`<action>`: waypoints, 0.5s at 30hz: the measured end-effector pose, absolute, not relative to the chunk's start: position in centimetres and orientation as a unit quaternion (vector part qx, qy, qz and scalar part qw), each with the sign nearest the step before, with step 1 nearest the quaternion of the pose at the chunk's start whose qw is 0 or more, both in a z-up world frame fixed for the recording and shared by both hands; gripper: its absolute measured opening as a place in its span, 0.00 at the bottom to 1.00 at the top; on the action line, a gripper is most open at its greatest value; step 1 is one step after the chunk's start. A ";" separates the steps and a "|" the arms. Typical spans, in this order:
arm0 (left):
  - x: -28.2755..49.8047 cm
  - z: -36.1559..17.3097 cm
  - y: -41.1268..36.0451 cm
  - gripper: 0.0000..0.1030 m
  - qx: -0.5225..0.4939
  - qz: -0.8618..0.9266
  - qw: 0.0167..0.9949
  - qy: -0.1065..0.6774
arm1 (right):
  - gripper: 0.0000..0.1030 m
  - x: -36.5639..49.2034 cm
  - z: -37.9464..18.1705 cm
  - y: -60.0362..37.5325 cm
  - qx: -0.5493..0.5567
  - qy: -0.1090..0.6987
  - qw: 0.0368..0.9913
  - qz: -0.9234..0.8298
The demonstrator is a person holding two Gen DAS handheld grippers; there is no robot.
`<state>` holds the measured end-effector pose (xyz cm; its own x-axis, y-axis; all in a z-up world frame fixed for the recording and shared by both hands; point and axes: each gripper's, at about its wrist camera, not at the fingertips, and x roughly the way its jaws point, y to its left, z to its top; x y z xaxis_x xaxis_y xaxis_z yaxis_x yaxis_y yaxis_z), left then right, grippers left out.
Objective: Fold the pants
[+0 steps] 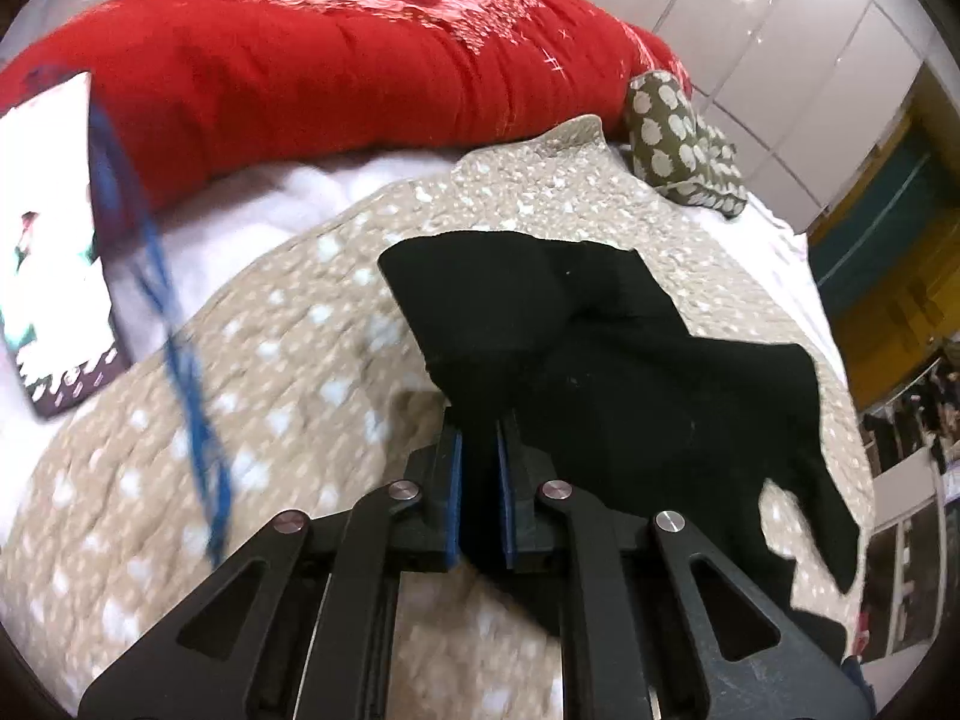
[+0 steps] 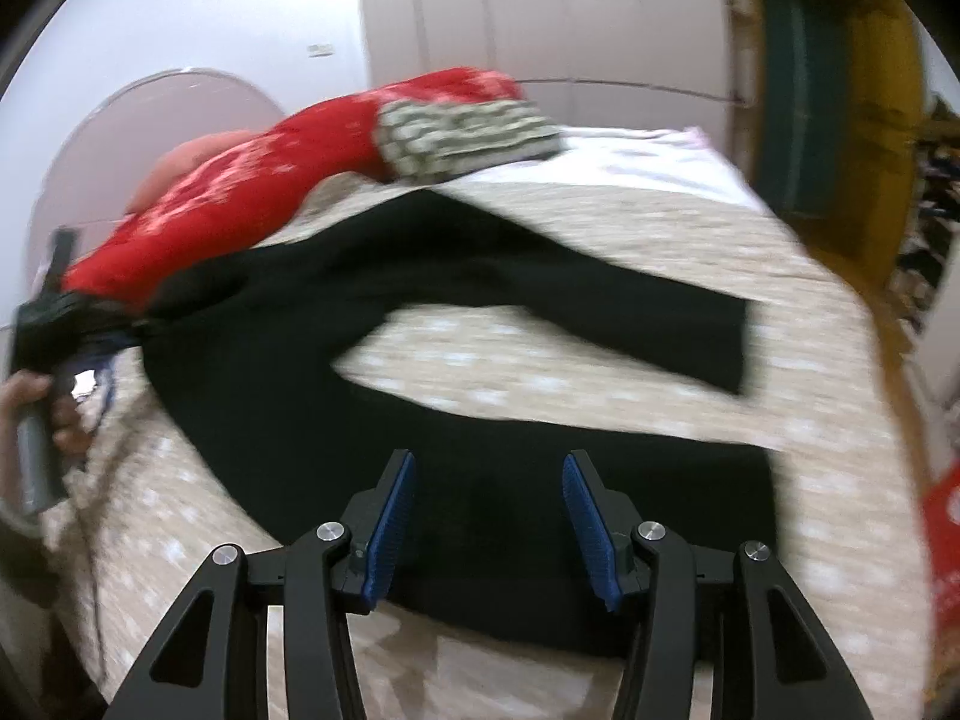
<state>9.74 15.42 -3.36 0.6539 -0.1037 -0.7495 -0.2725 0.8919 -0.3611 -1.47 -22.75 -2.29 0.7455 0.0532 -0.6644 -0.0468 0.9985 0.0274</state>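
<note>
Now the left gripper is pinching the black pants at the waist end, near the red pillow. Meanwhile the right gripper is hovering spread wide over the nearer leg. Next it probably needs to grab that leg.

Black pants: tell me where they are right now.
The black pants lie spread on the beige dotted quilt, legs apart, below the red pillow. The left gripper pinches one end; the right gripper hovers open over a leg.
</note>
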 end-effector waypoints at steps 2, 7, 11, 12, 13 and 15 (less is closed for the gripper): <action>8.7 -3.5 15.9 0.06 -0.234 0.056 0.879 0.411 | 0.48 -3.3 -1.8 -26.4 0.012 0.357 0.934 -0.026; 8.9 -4.9 15.9 0.06 -0.230 0.067 0.868 0.436 | 0.49 -5.2 -2.8 -33.7 0.102 0.394 0.907 -0.111; 9.3 -5.4 15.4 0.06 -0.222 0.065 0.865 0.446 | 0.49 -4.8 -4.3 -35.0 0.166 0.399 0.897 -0.093; 9.6 -5.4 15.3 0.06 -0.224 0.060 0.863 0.448 | 0.50 -4.6 -4.5 -34.8 0.175 0.401 0.895 -0.088; 9.7 -5.4 15.4 0.06 -0.229 0.056 0.861 0.451 | 0.50 -4.2 -4.6 -34.6 0.183 0.402 0.894 -0.081; 9.6 -5.3 15.8 0.07 -0.242 0.052 0.859 0.449 | 0.50 -4.0 -4.8 -34.1 0.188 0.395 0.896 -0.072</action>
<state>9.57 15.80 -5.32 0.5922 -0.1284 -0.7955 -0.3058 0.8776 -0.3692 -3.97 -34.08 -4.76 0.6772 0.0205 -0.7355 0.2772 0.9188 0.2808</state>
